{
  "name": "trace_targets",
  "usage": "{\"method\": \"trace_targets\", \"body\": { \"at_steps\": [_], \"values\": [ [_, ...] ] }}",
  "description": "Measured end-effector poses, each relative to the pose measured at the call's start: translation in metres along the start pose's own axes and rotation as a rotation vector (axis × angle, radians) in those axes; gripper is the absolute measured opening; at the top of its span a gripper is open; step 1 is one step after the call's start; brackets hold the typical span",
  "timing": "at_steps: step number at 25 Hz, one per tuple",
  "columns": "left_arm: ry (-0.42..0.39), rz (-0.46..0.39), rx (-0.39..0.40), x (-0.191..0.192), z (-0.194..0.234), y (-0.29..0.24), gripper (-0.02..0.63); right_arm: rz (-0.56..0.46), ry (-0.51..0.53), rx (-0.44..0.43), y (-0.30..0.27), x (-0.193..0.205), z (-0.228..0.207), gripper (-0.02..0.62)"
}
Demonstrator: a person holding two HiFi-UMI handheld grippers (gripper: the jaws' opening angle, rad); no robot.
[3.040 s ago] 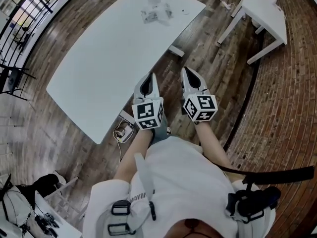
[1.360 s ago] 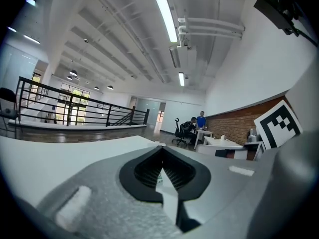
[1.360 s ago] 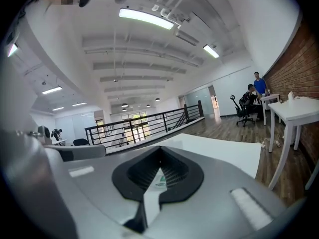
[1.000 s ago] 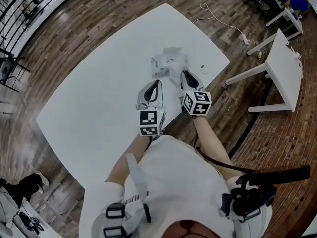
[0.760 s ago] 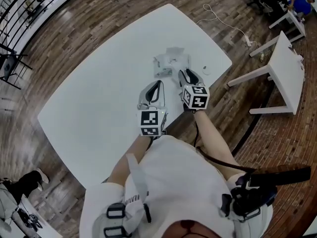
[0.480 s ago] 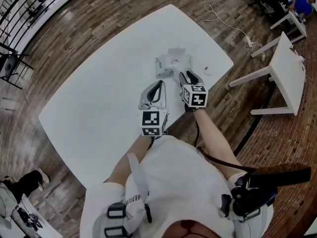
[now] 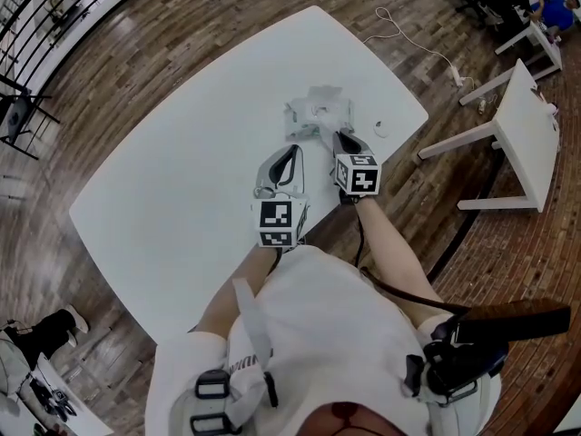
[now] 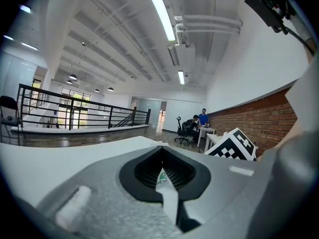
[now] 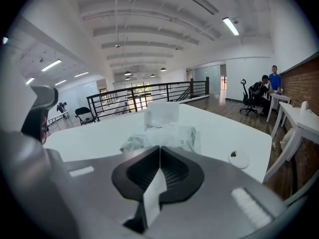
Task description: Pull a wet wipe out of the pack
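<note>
Over white rectangular table: right gripper jaws just closed, pressed together, nothing between, tips at crumpled white-green wet-wipe pack; left gripper jaws together, empty.

Bright, even light from ceiling strip lamps above the left tool; the white surface beneath glares mildly, shadows faint. Fisheye bending and black corners ring every view; the right tool looks soft near the lens, possibly defocused

The wipe pack sits on the worktop near its far right corner; a small disc lies right of it.
</note>
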State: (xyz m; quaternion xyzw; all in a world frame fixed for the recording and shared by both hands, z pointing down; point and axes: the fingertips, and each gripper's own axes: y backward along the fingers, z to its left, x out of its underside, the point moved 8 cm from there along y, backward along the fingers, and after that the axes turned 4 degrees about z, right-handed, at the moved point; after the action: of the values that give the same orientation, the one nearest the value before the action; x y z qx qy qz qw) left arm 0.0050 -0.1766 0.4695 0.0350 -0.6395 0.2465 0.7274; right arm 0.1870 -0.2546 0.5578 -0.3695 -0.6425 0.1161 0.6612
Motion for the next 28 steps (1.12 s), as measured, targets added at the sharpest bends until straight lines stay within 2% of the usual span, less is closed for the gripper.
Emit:
{"method": "trace_targets", "body": {
  "at_steps": [19, 28],
  "values": [
    [0.017, -0.02, 0.018, 0.0, -0.003, 0.014, 0.003, -0.226, -0.028, -0.044, 0.043, -0.063, 0.005, 0.008],
    [-0.003, -0.027, 0.019, -0.001, -0.007, 0.009, 0.002, -0.301, -0.032, -0.064, 0.06, -0.083, 0.002, 0.008]
  ]
}}
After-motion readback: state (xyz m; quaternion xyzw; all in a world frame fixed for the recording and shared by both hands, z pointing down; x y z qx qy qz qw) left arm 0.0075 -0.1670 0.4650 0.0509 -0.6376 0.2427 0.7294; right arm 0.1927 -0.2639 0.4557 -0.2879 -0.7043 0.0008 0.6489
